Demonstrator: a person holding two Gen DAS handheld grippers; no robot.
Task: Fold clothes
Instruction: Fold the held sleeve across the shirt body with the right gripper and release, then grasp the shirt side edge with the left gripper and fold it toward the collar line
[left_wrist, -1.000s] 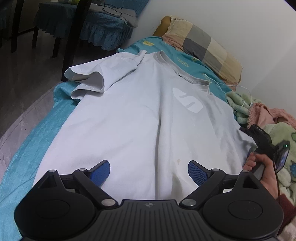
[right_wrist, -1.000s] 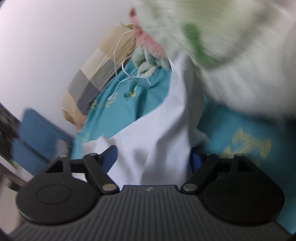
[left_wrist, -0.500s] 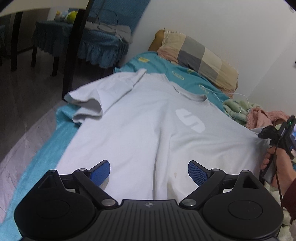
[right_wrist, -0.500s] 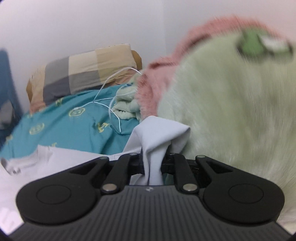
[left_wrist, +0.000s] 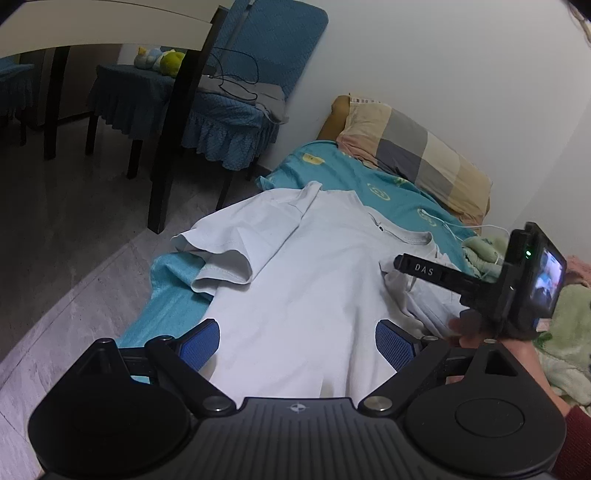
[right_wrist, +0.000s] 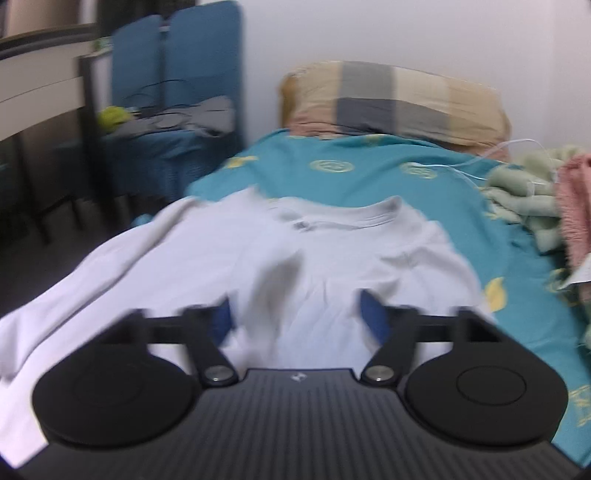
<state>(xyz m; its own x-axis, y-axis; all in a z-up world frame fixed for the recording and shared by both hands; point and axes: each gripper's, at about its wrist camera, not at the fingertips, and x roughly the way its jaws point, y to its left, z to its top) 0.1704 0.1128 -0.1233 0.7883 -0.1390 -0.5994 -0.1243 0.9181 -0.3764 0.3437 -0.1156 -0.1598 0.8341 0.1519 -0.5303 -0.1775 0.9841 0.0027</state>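
Note:
A white T-shirt (left_wrist: 306, 291) lies face up on the teal bed sheet (left_wrist: 391, 192), collar toward the pillow. Its right sleeve (left_wrist: 417, 295) is folded inward over the chest. Its left sleeve (left_wrist: 221, 251) lies bunched at the bed's left edge. My left gripper (left_wrist: 297, 338) is open and empty above the shirt's lower part. My right gripper (right_wrist: 297, 319) is open and empty above the folded-over side of the shirt (right_wrist: 295, 258); its body shows in the left wrist view (left_wrist: 480, 284) at the right, held by a hand. The right wrist view is blurred.
A plaid pillow (left_wrist: 413, 155) lies at the head of the bed against the wall. Green and pink blankets (left_wrist: 565, 321) are heaped along the right side, with a white cable (left_wrist: 461, 225). A blue-covered chair (left_wrist: 229, 110) and a dark table leg (left_wrist: 173, 147) stand on the floor at left.
My right gripper carried the shirt's right sleeve inward over the chest, then opened and let it go. My left gripper stayed open and rose a little.

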